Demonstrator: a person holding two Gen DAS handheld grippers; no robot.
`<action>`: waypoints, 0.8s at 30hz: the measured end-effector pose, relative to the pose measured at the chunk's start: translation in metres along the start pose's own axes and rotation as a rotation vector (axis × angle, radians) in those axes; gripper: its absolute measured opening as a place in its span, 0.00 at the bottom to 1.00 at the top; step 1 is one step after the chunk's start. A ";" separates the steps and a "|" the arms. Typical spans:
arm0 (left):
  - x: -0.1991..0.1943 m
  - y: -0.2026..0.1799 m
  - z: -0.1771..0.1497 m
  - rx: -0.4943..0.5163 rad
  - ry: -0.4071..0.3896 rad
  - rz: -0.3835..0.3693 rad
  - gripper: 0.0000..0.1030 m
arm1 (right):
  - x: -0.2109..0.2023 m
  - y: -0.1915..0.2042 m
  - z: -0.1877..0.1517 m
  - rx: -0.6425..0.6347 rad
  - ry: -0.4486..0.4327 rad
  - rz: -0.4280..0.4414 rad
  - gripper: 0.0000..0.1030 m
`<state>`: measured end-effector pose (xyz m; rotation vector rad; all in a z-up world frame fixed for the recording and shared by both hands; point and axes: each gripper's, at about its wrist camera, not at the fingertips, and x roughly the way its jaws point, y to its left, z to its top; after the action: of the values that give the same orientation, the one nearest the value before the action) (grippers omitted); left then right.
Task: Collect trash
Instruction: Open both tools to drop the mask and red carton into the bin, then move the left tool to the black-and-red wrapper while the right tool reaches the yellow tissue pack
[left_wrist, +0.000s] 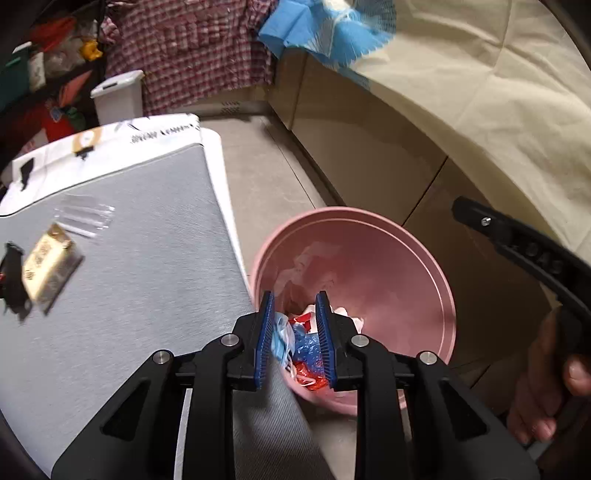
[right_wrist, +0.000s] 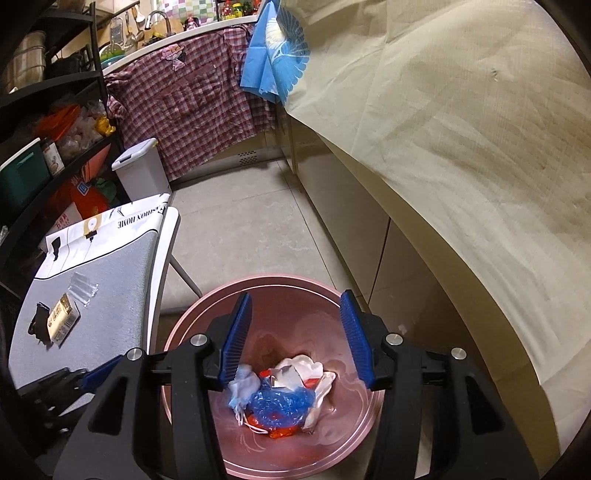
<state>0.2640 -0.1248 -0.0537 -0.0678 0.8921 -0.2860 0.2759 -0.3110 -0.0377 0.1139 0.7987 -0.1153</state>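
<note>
A pink bin (left_wrist: 424, 273) stands on the floor beside a grey-topped table (left_wrist: 147, 258). It holds crumpled trash (right_wrist: 280, 402): blue plastic, white paper, red wrapper, a pale blue mask. My left gripper (left_wrist: 294, 306) hangs over the bin's near rim, open and empty. My right gripper (right_wrist: 295, 306) is open and empty straight above the bin (right_wrist: 347, 439). On the table lie a cream carton (left_wrist: 48, 266), a clear plastic wrapper (left_wrist: 85, 216) and a black object (left_wrist: 13, 277); they show in the right wrist view too: carton (right_wrist: 62, 319), wrapper (right_wrist: 84, 290).
A white lidded bin (right_wrist: 142, 171) stands by a checked cloth (right_wrist: 192, 96). A beige sheet (right_wrist: 461, 166) covers the cabinets at right. Dark shelves (right_wrist: 48, 122) with clutter stand at left. Tiled floor (right_wrist: 258, 229) lies between table and cabinets.
</note>
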 end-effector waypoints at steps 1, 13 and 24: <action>-0.005 0.002 0.000 -0.001 -0.008 0.005 0.23 | -0.001 0.001 -0.001 -0.003 -0.003 0.002 0.49; -0.101 0.049 -0.022 -0.058 -0.119 0.088 0.23 | -0.041 0.025 -0.010 -0.088 -0.081 0.046 0.49; -0.178 0.132 -0.046 -0.117 -0.178 0.182 0.23 | -0.096 0.069 -0.034 -0.183 -0.140 0.158 0.50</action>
<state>0.1515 0.0534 0.0284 -0.1182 0.7314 -0.0561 0.1957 -0.2320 0.0118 -0.0046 0.6546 0.0988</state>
